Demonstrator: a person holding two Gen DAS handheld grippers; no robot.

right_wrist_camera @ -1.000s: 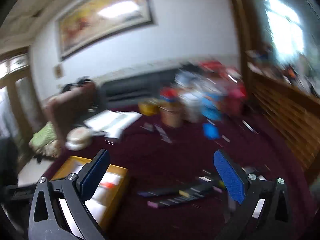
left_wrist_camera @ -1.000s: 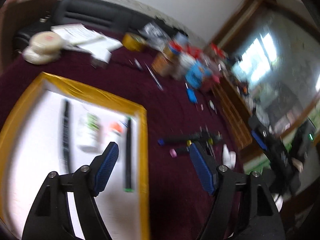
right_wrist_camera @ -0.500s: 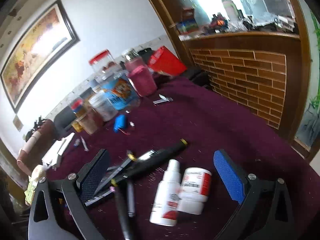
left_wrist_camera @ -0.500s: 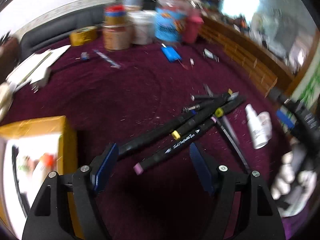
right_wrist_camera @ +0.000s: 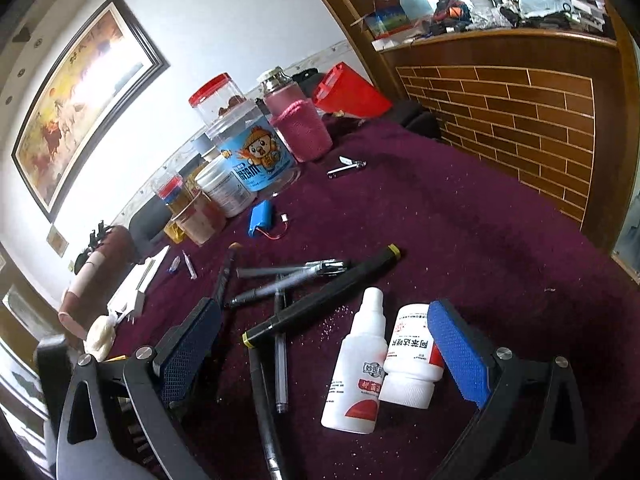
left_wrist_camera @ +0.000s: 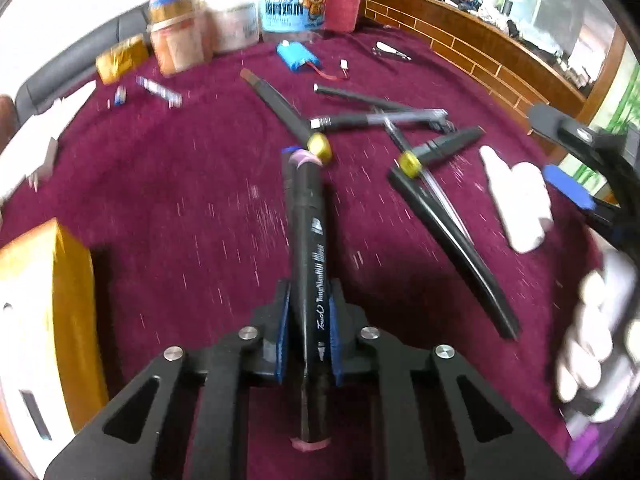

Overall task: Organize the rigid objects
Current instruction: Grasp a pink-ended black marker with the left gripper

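Black marker (left_wrist_camera: 310, 264) freshly clamped between closing left gripper (left_wrist_camera: 308, 344) pads; right gripper (right_wrist_camera: 324, 356) wide, empty.

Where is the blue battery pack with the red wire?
In the right wrist view, the blue battery pack lies on the maroon cloth, just in front of the cartoon-labelled jar, beyond the scattered pens.

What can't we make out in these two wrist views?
- Left wrist: white bottles are blurred, labels unreadable.
- Left wrist: yellow-edged tray is cut off by the left edge.
- Right wrist: marker gripped by the left tool is hidden behind the right tool finger.
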